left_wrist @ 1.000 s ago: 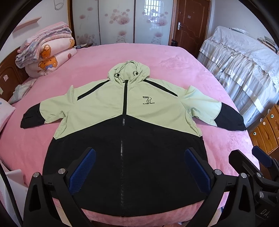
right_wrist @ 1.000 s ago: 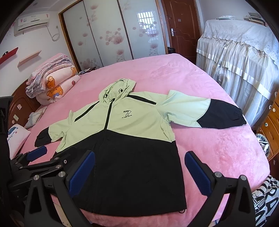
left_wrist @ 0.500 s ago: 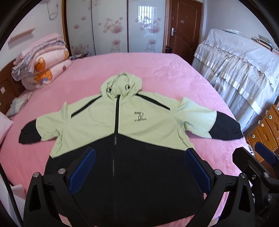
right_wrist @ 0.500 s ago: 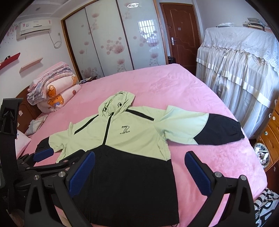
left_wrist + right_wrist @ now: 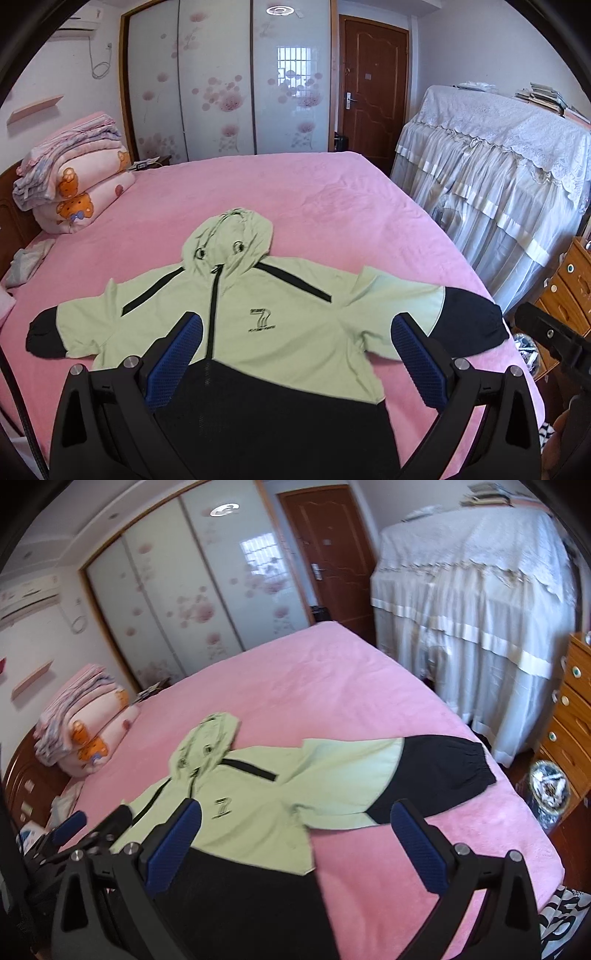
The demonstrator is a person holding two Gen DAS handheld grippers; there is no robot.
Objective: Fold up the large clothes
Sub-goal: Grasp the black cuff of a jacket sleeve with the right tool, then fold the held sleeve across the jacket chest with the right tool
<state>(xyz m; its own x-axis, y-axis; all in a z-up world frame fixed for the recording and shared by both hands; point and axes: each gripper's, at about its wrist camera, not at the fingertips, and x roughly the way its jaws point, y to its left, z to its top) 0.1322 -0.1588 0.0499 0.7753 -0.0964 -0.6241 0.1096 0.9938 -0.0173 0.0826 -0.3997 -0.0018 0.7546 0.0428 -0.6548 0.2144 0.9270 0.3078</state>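
The jacket (image 5: 280, 332) is seen spread flat on the bed (image 5: 295, 192). Both sleeves are shown only by the left wrist view. The left claw (image 5: 295, 360) and right claw (image 5: 295, 843) are held apart, empty.

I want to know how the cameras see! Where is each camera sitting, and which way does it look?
Left wrist view: sits on the left gripper, low at the foot of the bed, looking straight up the jacket toward the wardrobe; its two open fingers show, and part of the right gripper at the right edge.
Right wrist view: sits on the right gripper, looking across the jacket's right sleeve; its open fingers show, with the left gripper at lower left.
Both share the jacket, bed, folded blankets and door.
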